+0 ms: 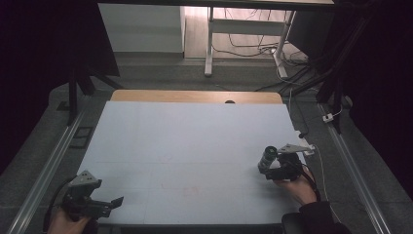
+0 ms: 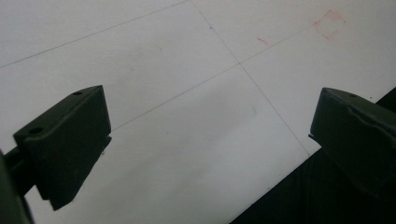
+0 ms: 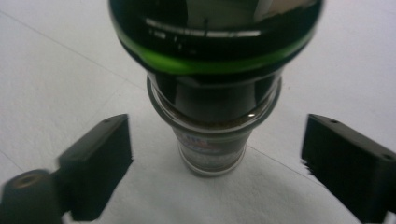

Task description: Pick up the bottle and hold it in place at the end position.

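On the table (image 1: pixel 185 141), a jar (image 1: pixel 267 158) stands at about four o'clock, between the right gripper (image 1: pixel 272 165)'s spread jaws. The left gripper (image 1: pixel 114 202) sits at seven o'clock, well apart from it.

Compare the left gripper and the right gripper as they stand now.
The right gripper has a small jar standing between its jaws, untouched; the left gripper has bare table between its jaws. The right sits mid-table at the right edge, the left at the near left corner. Both are open and hand-held.
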### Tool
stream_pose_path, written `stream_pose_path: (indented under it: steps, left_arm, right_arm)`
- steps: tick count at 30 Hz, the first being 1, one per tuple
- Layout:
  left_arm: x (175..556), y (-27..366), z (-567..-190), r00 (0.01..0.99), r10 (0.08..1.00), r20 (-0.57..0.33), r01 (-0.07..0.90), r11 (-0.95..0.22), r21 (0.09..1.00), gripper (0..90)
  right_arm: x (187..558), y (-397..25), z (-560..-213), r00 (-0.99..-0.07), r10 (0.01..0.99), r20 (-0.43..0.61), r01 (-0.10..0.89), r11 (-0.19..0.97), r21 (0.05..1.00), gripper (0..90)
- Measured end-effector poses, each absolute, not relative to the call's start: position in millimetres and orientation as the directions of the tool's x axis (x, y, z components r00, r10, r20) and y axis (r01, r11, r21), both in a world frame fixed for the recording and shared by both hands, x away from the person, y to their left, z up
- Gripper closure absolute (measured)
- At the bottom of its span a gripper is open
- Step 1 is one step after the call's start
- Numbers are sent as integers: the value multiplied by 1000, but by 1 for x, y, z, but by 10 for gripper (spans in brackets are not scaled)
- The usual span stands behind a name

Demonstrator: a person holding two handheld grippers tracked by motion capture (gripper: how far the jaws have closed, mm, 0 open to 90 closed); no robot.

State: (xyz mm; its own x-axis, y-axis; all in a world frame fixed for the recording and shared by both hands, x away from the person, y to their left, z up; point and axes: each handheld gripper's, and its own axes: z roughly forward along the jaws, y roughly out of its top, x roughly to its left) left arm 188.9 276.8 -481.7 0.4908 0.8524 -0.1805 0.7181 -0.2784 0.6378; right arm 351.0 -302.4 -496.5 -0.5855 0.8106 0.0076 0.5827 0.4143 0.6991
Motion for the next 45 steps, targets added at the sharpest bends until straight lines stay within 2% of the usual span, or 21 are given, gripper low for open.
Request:
stream_pose_path:
  steps: [9,16,28,36,45]
  left_arm:
    - [189,277,-482,490,853,-179,720,-281,635,0]
    - [190,276,-482,489,854,-178,722,-282,632,0]
    - [190,276,-482,487,855,-180,725,-280,629,0]
    - [189,278,-482,479,857,-189,726,-266,634,0]
    - [190,278,-482,476,858,-193,728,-262,634,0]
  right_arm:
    - [355,-303,-497,-609,793,-30,551,450,703,320]
    - [355,-303,-495,-637,771,-14,536,456,710,514]
    - [354,-297,-491,-622,781,-58,534,477,698,523]
    - [352,-297,-478,-600,800,-18,536,418,734,524]
    - [351,-283,-469,-630,777,-25,517,443,733,524]
